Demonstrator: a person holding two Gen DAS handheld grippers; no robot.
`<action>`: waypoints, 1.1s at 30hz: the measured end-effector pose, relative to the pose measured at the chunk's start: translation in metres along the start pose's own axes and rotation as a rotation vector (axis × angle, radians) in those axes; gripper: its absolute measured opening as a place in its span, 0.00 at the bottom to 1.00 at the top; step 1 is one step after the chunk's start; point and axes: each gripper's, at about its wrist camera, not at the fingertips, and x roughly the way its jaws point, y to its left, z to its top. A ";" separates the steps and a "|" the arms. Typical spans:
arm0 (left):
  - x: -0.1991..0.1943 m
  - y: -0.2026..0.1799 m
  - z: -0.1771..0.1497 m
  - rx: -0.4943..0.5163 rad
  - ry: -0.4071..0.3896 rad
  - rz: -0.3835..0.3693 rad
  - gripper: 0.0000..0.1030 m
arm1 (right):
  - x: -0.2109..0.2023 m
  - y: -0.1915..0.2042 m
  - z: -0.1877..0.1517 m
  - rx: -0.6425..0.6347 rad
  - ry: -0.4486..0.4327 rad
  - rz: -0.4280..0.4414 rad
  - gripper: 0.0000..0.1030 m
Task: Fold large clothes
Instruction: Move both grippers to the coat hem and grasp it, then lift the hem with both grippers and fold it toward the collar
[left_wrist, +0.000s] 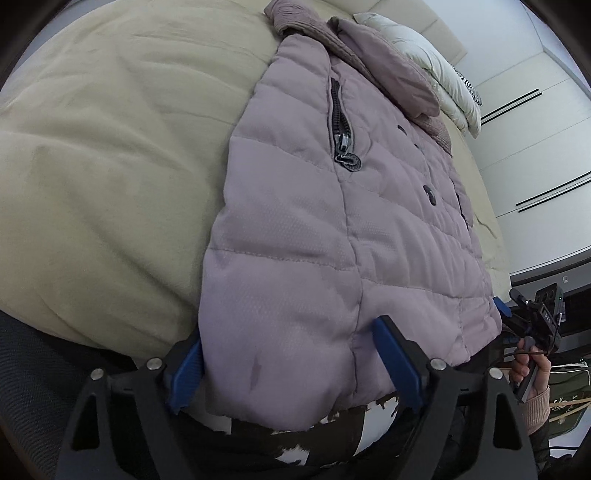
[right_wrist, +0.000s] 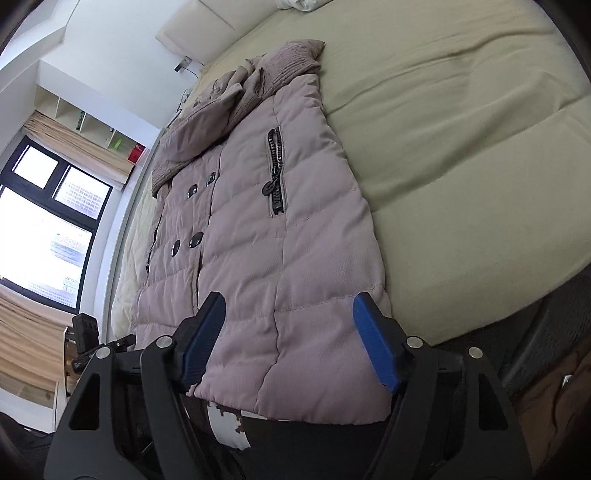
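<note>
Bedroom setup: a big bed (left_wrist: 110, 166) with a beige cover, and the mauve puffer jacket (left_wrist: 332, 221) laid out flat on it, front side up, hem toward me and hanging a bit over the near edge.

From my left wrist cam I get white wardrobe doors (left_wrist: 535, 147) on the right, a folded white duvet (left_wrist: 436, 70) past the jacket's knit collar, and the other rig off to the right at the hem corner with a hand (left_wrist: 528, 365) on its grip. Right wrist cam shows stuff the left one doesn't: a window (right_wrist: 48, 221) with tan curtains, open wall shelves (right_wrist: 81, 122), and the jacket's four dark buttons (right_wrist: 195, 240) nice and clear. Both see a black pocket zipper (right_wrist: 275, 173).

Fingers: my left gripper (left_wrist: 291, 373) has its blue pads spread wide, straddling the left hem corner, with the fabric between them but not pinched. My right gripper (right_wrist: 295, 339) is the same deal, jaws apart over the hem on the other side, nothing clamped. Can't tell if the pads actually brush the fabric.
</note>
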 end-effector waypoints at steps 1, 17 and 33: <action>0.000 0.001 0.000 -0.008 0.005 -0.012 0.83 | -0.001 -0.005 0.000 0.015 0.005 0.011 0.69; -0.002 -0.001 0.003 -0.009 0.040 -0.031 0.58 | 0.009 -0.021 0.005 0.098 0.167 -0.060 0.69; -0.011 -0.037 -0.007 0.165 0.003 0.078 0.09 | 0.030 0.006 -0.009 0.027 0.160 -0.066 0.08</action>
